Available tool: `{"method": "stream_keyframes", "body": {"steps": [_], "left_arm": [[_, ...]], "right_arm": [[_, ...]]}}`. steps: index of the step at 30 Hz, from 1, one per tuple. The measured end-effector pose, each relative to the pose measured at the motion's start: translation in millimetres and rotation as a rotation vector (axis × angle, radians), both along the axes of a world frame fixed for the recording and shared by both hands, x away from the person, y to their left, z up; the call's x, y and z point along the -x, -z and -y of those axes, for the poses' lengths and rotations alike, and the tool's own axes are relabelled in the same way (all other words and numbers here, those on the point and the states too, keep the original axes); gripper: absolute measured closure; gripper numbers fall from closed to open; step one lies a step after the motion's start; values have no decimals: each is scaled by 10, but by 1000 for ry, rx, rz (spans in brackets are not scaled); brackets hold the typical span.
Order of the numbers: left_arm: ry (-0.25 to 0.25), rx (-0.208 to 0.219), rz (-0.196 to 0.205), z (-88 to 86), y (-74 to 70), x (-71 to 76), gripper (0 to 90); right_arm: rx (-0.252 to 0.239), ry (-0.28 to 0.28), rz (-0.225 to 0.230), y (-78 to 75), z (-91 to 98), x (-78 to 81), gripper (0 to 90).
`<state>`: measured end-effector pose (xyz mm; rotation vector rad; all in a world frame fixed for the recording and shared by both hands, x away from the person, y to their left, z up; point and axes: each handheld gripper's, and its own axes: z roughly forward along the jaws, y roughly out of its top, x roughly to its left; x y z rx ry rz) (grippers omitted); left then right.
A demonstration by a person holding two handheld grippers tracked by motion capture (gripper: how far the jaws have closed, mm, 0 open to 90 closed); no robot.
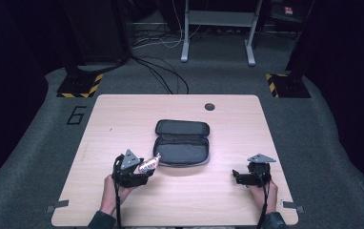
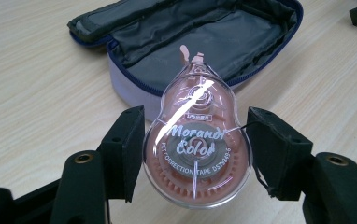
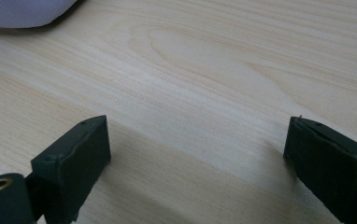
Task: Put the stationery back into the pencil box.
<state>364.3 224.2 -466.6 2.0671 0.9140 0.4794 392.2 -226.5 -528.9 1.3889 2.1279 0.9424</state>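
- Left gripper [image 2: 196,154] was clamped on a pink correction tape roller [image 2: 196,149], its two black jaws pressing the wide round sides of the clear shell, with the narrow tip pointing away from the hand.
- Held just off the table, the roller sat a little ahead of the hand, and its tip aimed at the open pencil case [image 2: 200,42] lying just beyond it.
- Judged from this, the step in hand was carrying the roller to the case; doing it well would mean keeping the grip firm on the smooth, rounded shell, clearing the raised zip edge, and letting go only once the roller was low over the dark lining.
- Right gripper [image 3: 197,149] rested well off to the far side of the case with its jaws wide apart and nothing between them, bare wood beneath.
- Underneath was a pale wood-grain table [image 1: 123,114], with a small round cable hole [image 1: 209,106] near its far edge.
- Beyond the table lay grey carpet, loose cables [image 1: 163,71], the white legs of a desk frame [image 1: 218,33] and two stands with yellow-and-black striped bases [image 1: 79,86], in a dark room.
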Motion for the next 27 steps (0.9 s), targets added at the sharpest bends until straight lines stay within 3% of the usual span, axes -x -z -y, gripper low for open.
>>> {"method": "stream_keyframes", "body": {"steps": [20, 27], "left_arm": [[53, -20, 3, 368, -93, -450, 393], [75, -27, -20, 484, -66, -604, 393]], "right_arm": [[3, -2, -3, -2, 4, 7, 70], [-1, 5, -5, -3, 0, 10, 71]]}}
